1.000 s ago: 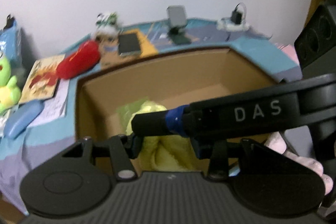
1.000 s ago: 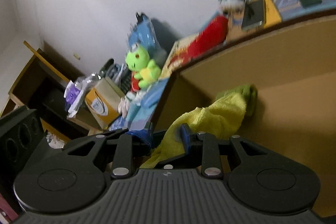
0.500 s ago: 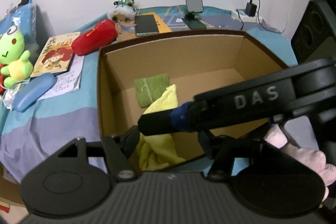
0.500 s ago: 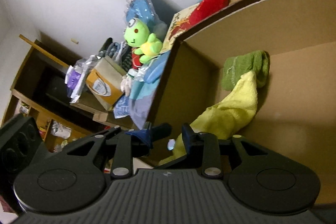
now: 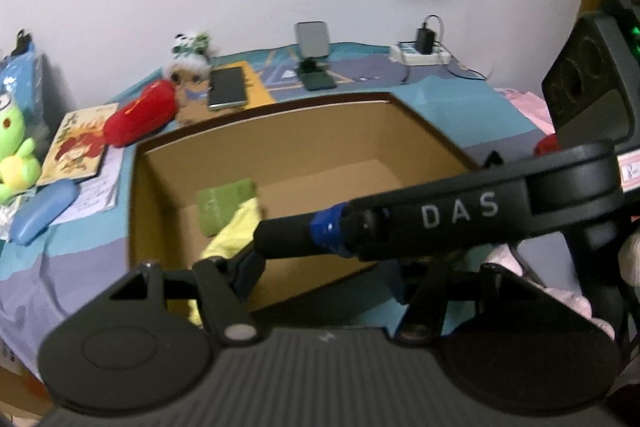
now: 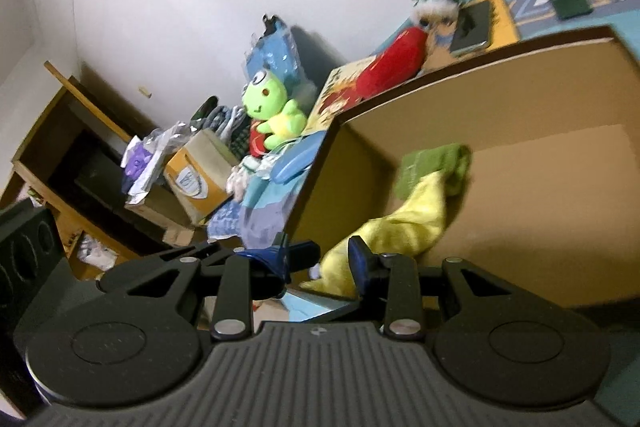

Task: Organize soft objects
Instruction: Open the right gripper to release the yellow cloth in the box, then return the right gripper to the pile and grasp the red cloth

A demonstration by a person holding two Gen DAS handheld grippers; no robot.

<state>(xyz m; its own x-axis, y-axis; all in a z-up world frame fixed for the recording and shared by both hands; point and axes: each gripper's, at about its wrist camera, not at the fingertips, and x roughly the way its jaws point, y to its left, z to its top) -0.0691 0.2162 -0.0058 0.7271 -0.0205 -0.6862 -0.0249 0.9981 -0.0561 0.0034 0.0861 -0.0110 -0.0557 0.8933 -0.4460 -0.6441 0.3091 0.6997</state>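
An open cardboard box [image 5: 360,131] [image 6: 500,83] sits on the bed. Inside lie a folded green cloth [image 5: 224,203] [image 6: 436,163] and a yellow towel [image 5: 236,227] [image 6: 400,227] that trails over the box's near edge. My left gripper [image 5: 324,267] is open above the near edge of the box; the right gripper's finger [image 5: 288,237] crosses in front of it. My right gripper [image 6: 334,259] is open, its jaws on either side of the yellow towel's end. A green frog plush [image 5: 12,155] [image 6: 272,111] and a red plush [image 5: 140,115] [image 6: 392,63] lie left of the box.
On the bed are a picture book [image 5: 76,147], a blue case [image 5: 40,211], a phone [image 5: 228,87], a phone stand [image 5: 314,59], a small doll [image 5: 188,67] and a charger [image 5: 424,47]. A pink plush [image 5: 560,299] lies at right. A cluttered wooden shelf [image 6: 80,155] stands to the left.
The right gripper has opened and let go of the yellow towel, which now lies in the box and over its edge. Both grippers have pulled back a little from the box.
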